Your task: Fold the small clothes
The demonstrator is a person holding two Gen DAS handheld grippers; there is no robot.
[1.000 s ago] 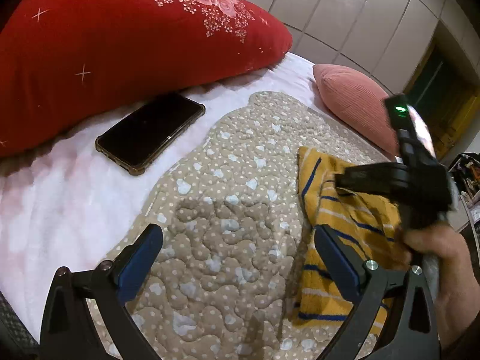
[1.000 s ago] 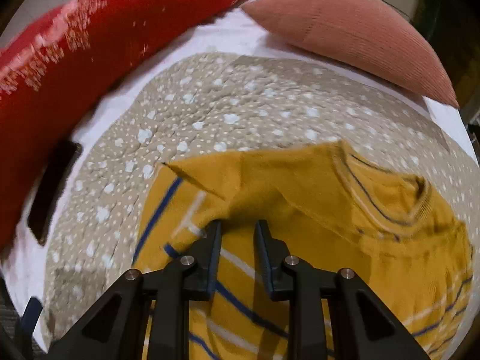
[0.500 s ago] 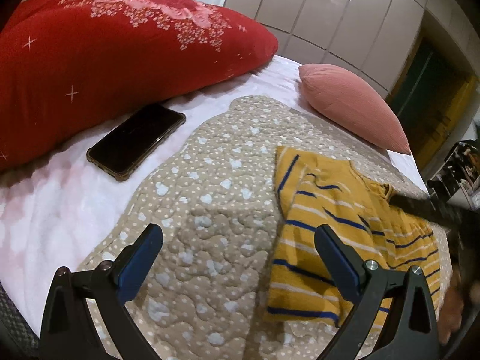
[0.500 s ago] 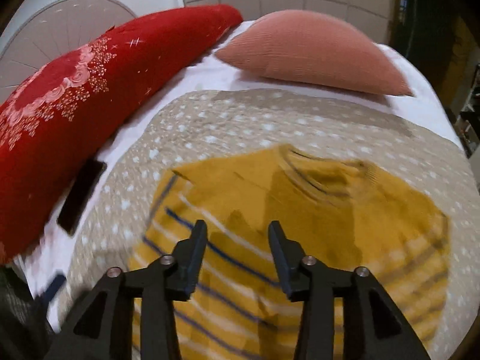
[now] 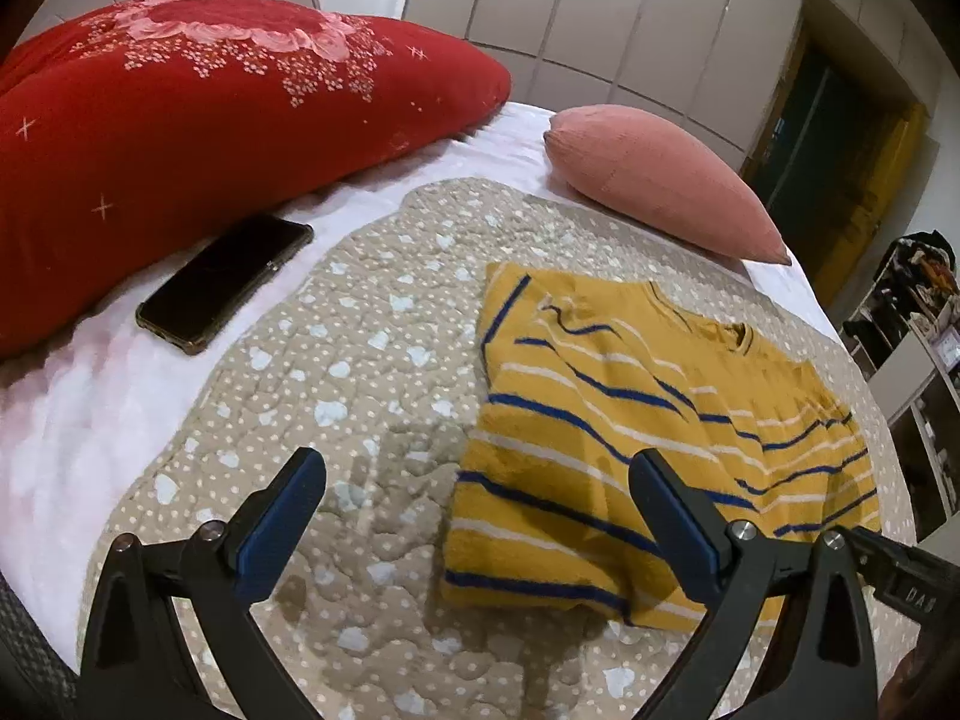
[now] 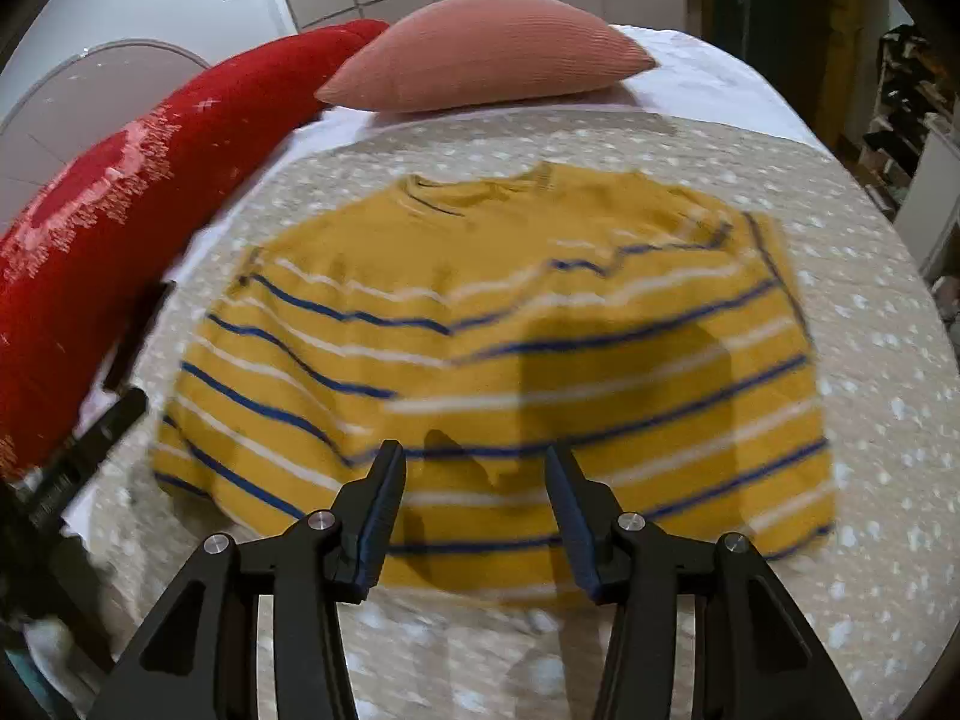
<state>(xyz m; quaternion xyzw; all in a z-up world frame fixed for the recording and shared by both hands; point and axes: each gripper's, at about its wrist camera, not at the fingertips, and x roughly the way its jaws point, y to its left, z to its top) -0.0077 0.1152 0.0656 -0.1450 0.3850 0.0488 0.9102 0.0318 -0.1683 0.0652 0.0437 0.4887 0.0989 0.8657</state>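
A small yellow sweater [image 5: 630, 432] with blue and white stripes lies flat on the beige dotted quilt [image 5: 336, 372], its sleeves folded in over the body. In the right wrist view the sweater [image 6: 510, 330] fills the middle, collar at the far side. My right gripper [image 6: 474, 462] hovers open above its near hem with nothing between the fingers. My left gripper [image 5: 474, 480] stands wide open over the quilt by the sweater's left edge, holding nothing.
A large red flowered pillow [image 5: 198, 120] and a pink cushion [image 5: 654, 180] lie at the head of the bed. A black phone [image 5: 228, 282] rests on the white sheet beside the red pillow. Shelves and a doorway [image 5: 840, 138] stand off to the right.
My right gripper let go of the sweater's folded sleeve, opened, and pulled back toward the near hem. The left gripper drifted back a little, staying open.
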